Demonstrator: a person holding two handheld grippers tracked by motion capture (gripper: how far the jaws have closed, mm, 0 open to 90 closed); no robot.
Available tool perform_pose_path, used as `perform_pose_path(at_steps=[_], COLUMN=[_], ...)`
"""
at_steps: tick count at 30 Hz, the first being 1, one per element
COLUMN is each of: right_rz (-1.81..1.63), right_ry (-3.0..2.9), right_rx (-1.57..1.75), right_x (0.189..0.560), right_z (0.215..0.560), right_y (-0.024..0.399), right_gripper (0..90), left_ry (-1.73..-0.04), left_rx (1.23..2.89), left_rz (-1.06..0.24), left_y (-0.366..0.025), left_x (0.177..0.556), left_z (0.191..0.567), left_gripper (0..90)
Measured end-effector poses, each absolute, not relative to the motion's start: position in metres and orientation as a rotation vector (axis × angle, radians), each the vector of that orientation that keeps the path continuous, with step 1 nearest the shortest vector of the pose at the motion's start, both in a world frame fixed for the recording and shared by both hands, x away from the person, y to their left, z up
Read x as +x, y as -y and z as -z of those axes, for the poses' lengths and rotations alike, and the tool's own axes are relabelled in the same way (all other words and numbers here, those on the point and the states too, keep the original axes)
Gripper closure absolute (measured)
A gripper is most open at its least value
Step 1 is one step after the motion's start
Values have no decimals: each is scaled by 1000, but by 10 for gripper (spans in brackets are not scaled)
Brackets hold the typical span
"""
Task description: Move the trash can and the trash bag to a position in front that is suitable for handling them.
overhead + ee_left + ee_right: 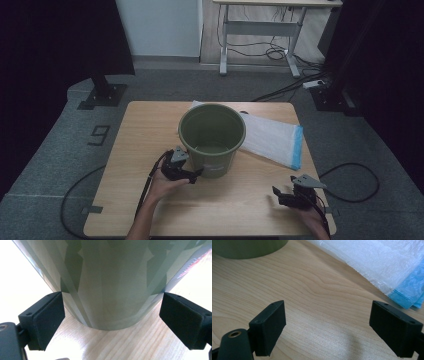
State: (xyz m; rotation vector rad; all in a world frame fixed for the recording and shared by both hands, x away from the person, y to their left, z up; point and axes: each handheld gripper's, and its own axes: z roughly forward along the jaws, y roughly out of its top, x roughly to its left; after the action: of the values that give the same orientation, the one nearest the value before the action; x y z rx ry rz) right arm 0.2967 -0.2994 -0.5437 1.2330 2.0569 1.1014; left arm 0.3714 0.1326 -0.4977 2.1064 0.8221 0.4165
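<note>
The green bucket (212,139) stands upright near the table (135,150) centre, w/ a folded white plastic bag (267,137) (blue edge) lying flat just behind and to its right, one corner tucked behind the bucket. The left gripper (196,174) is low at the bucket's near-left base, jaws spread wide, each pad (45,320) flanking the lower wall w/o a clear squeeze yet. The right gripper (276,192) rests wide open on bare wood near the front right corner, well apart from the bag. Likely step: steady the bucket w/ the left so the right can fetch the bag. To do it well, keep the jaws square to the tapered wall, close slowly and low so it doesn't tip or skid. There's a pale label on the bucket's near side, print too small to read; a "9" marks the floor left of the table.
</note>
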Motion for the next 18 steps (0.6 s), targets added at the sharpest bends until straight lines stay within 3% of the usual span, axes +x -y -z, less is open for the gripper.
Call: perform_pose_path(at_steps=[18], right_rz=[-1115], right_ry=[-2047], right_rx=[1250], right_x=[296], right_z=[543], right_y=[301], right_gripper=[132], left_ry=[-836], left_rx=[2104], left_rz=[-517], left_y=[-173], left_x=[320], left_z=[486], left_gripper=[59])
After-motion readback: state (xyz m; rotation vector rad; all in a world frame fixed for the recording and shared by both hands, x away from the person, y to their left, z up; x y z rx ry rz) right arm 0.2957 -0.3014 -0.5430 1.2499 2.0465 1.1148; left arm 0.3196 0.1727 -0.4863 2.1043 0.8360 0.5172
